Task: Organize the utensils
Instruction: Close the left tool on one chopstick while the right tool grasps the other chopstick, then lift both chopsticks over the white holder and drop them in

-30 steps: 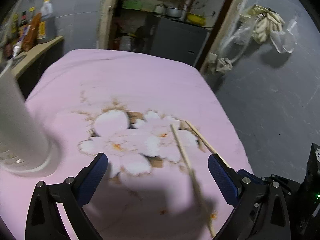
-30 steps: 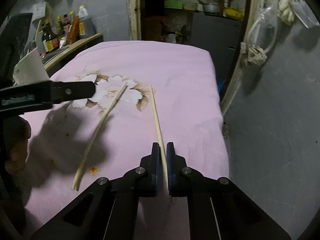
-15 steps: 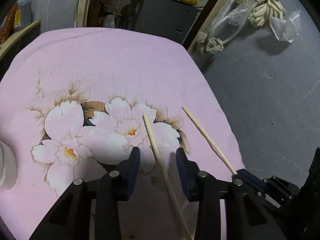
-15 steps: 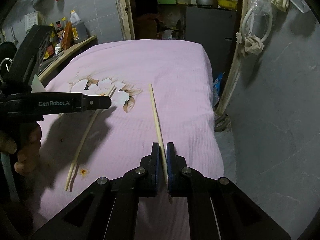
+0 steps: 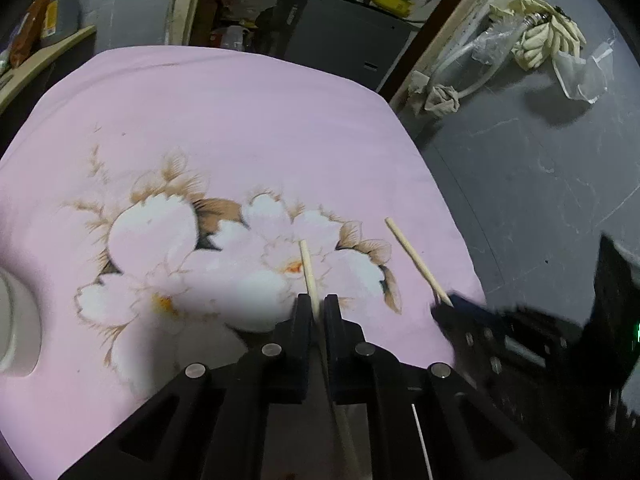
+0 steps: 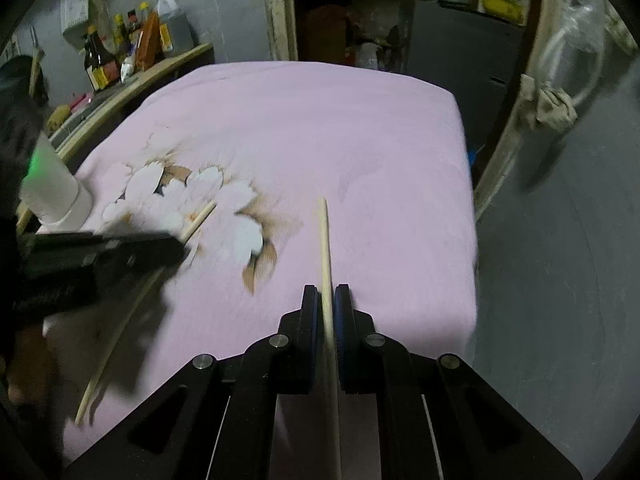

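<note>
Your bench wears a pink cloth (image 5: pixel 248 120) printed with white flowers (image 5: pixel 224 256). Left of the flowers stands a white cup (image 6: pixel 56 196), with a shelf of bottles (image 6: pixel 132 48) behind. Your left tongs (image 5: pixel 316 304) pinch one chopstick (image 5: pixel 309 270) over the flowers; your right tongs (image 6: pixel 327 304) pinch the other chopstick (image 6: pixel 324 240) right of them. Grey wall (image 6: pixel 560 220) beyond.

Two chopsticks (image 5: pixel 309 269) (image 5: pixel 416 260) (one per gripper), one white cup (image 6: pixel 56 196).

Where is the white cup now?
In the right wrist view, the white cup stands at the left side of the pink cloth, beside the flower print, behind the left gripper.
</note>
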`<state>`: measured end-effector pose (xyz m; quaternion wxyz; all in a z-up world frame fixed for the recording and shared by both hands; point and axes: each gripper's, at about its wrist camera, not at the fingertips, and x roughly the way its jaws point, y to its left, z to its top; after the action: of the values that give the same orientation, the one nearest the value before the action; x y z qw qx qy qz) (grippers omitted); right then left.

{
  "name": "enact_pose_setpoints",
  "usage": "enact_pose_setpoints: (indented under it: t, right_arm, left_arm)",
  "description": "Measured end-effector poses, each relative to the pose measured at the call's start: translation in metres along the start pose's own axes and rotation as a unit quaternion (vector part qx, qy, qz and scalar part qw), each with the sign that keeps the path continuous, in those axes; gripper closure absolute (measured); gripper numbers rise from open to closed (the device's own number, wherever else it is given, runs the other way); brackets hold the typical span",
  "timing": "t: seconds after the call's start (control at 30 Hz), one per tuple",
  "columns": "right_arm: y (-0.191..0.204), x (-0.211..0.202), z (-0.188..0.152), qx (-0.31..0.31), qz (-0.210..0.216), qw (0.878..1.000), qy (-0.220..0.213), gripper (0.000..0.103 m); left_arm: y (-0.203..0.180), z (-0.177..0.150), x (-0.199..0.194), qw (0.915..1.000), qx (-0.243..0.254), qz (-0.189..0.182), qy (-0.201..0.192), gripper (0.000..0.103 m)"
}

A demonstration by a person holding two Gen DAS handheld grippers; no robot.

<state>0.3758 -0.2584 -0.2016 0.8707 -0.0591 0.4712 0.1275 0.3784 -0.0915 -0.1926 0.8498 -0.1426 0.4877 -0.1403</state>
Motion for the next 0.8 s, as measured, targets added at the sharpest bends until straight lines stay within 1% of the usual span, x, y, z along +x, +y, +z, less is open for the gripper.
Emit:
enact_pose_setpoints:
  t: [0.1, 0.2, 0.27, 0.33, 0.4, 0.5, 0.67, 0.8]
  right_arm:
    - [0.007, 0.007, 0.014, -0.005, -0.011, 1.0, 0.014, 0.095]
    - [0.01, 0.008, 0.018, -0.002, -0.019, 1.0, 0.022, 0.096]
    - [0.011, 0.007, 0.019, 0.005, -0.016, 0.999, 0.027, 0.098]
    - [0.009, 0.002, 0.019, 0.018, -0.009, 0.999, 0.025, 0.099]
    - [0.006, -0.005, 0.019, 0.028, 0.001, 1.0, 0.012, 0.099]
    - [0.008, -0.026, 0.019, 0.039, 0.013, 0.999, -0.021, 0.099]
    - [0.011, -0.063, 0.014, 0.07, 0.029, 0.994, -0.078, 0.099]
    - [0.012, -0.09, 0.01, 0.102, 0.058, 0.984, -0.13, 0.099]
  left_arm:
    - [0.003, -0.001, -0.001, 1.0, 0.0, -0.001, 0.003, 0.096]
    - [0.001, 0.001, 0.002, 1.0, 0.001, 0.001, 0.01, 0.094]
    - [0.0, 0.002, 0.002, 0.9999, 0.004, 0.002, 0.013, 0.094]
    - [0.0, 0.002, 0.001, 0.9999, 0.004, 0.002, 0.016, 0.095]
    - [-0.002, 0.003, 0.001, 0.9998, 0.004, 0.007, 0.016, 0.096]
    - [-0.003, 0.001, -0.004, 0.9997, 0.008, 0.017, 0.013, 0.098]
    - [0.002, 0.001, -0.037, 0.9996, -0.01, 0.007, -0.025, 0.098]
    - [0.007, -0.001, -0.073, 0.9978, -0.017, 0.002, -0.065, 0.098]
